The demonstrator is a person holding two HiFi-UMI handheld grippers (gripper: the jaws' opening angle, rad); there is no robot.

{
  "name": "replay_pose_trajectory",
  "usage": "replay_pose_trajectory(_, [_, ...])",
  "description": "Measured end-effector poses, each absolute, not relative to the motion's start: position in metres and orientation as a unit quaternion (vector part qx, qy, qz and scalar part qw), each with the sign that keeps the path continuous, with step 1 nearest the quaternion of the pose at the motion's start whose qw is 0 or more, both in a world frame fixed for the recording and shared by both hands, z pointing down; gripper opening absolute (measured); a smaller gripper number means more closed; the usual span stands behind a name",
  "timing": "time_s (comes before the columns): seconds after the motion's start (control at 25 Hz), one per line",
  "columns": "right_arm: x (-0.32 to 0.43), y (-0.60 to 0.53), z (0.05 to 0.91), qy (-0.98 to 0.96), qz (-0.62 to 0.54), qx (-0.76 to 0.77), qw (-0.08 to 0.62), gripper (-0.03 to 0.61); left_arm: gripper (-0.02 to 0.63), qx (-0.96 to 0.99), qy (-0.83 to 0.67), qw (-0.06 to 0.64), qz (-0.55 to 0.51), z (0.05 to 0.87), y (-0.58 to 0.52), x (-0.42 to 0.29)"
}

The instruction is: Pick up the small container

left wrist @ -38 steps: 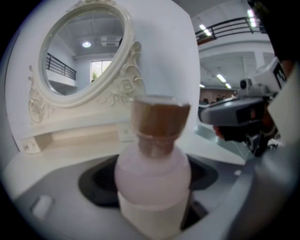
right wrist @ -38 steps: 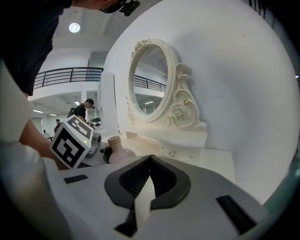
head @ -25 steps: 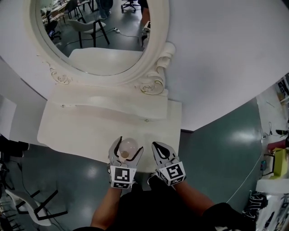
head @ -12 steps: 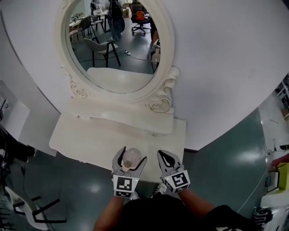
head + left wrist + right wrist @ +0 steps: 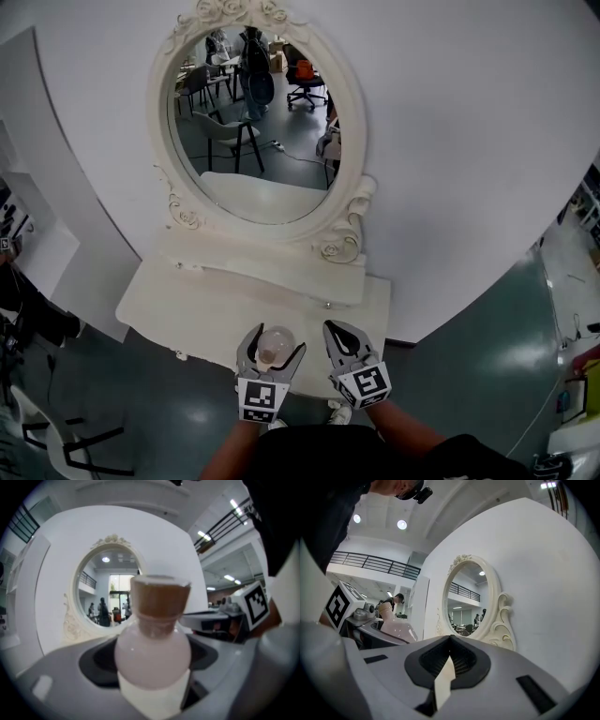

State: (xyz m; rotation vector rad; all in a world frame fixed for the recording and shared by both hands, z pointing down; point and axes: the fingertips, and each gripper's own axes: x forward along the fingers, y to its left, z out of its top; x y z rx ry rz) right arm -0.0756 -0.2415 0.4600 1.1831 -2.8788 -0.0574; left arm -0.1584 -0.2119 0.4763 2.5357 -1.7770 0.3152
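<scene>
The small container [image 5: 273, 345] is a round, pale pink glass flask with a brown cork stopper [image 5: 159, 602]. My left gripper [image 5: 270, 354] is shut on it, a jaw on each side of its bulb [image 5: 152, 651], and holds it upright over the front edge of the white dressing table [image 5: 187, 291]. Just to its right is my right gripper [image 5: 337, 339], shut, with nothing between its jaws [image 5: 450, 658]. The right gripper view shows the flask [image 5: 396, 627] off to the left, held in the left gripper.
An oval mirror [image 5: 258, 131] in an ornate cream frame stands at the back of the dressing table, against a white wall. The mirror reflects chairs and people in the room. Grey-green floor [image 5: 469, 319] lies to the right, and a chair [image 5: 56, 441] stands at lower left.
The head view has tilted up, so more of the mirror shows and both grippers sit lower in the picture. The left gripper still holds the flask, and the right one stays shut beside it.
</scene>
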Motion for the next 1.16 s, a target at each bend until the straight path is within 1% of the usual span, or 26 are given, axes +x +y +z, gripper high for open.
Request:
replay_pose_trajectory(0.32, [-0.087, -0.24, 0.447, -0.926, -0.035, 0.375, 0.014, 0.005, 0.405, 0.812, -0.576, 0.024, 0.093, 0.473, -0.208, -0.161])
replay_pose_trajectory(0.68, [-0.083, -0.235, 0.448, -0.927, -0.031, 0.374, 0.018, 0.004, 0.404, 0.81, -0.579, 0.037, 0.081, 0.473, -0.203, -0.159])
replay_pose_trajectory(1.16, [-0.082, -0.246, 0.456, -0.926, -0.028, 0.376, 0.027, 0.005, 0.405, 0.816, -0.571, 0.032, 0.083, 0.473, -0.211, -0.154])
